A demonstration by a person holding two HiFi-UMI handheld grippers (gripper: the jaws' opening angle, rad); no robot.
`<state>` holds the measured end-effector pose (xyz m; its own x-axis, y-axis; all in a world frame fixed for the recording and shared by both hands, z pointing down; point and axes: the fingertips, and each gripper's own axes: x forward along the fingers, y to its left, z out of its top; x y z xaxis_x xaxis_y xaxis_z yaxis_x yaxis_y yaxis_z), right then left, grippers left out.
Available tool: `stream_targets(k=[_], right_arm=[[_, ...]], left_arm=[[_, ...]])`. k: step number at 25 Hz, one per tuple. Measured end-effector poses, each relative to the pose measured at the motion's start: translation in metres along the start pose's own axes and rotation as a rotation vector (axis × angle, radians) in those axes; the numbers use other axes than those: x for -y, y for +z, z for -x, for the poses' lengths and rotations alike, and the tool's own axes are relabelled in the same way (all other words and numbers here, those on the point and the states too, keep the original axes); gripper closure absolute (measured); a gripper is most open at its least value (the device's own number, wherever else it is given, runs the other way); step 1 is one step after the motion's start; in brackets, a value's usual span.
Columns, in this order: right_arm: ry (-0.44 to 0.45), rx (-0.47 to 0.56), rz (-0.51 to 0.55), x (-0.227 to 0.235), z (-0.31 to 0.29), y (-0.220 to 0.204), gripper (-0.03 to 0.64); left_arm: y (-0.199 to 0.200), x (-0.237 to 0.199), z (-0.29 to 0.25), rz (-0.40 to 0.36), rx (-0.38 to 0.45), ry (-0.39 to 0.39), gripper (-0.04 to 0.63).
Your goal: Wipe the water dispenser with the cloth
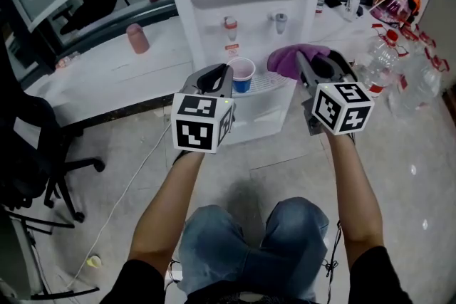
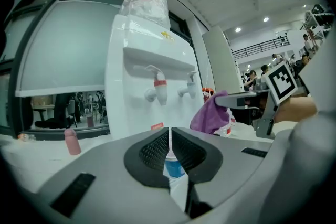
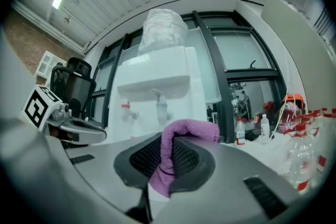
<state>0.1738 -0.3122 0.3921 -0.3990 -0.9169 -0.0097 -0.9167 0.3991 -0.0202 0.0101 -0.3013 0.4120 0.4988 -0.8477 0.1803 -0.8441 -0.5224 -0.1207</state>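
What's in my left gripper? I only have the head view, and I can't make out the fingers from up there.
Observer: Nothing. In the left gripper view, the left gripper has its fingers all but together with nothing between them. The cup stands just beyond them.
Operator: And the other one, does it really have hold of the cloth?
Observer: Yes. The right gripper has its fingers clamped on the cloth, which folds over the top of one finger.
Operator: Is anything sitting on top of the dispenser?
Observer: Yes. A plastic-wrapped lump sits on top of the dispenser. Your view cuts that part off.
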Motion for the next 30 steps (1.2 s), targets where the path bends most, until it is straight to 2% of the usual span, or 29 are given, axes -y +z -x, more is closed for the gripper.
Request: stream_targets(k=[7,15,24,30], right_arm=[[0.107,0.111,0.06,-0.05,0.001,0.083,0.584],[0.241,0.18,0.067,-0.114,-0.029,0.141,0.584],[0.387,0.229,0.041,-0.183,-0.065,0.181,0.584],[0.406,0.226,0.027,-0.201,-0.086,0.186,0.584]], left_arm=[[0.029,-0.019,0.009,-0.006,0.036,0.025,0.558],[0.035,-0.045,0.024,0.007,0.038,0.082,0.558],[0.036,-0.066,0.055,0.01,0.05,0.164,0.558],[0.029,-0.082,0.071,0.024,0.044,0.211,0.558]])
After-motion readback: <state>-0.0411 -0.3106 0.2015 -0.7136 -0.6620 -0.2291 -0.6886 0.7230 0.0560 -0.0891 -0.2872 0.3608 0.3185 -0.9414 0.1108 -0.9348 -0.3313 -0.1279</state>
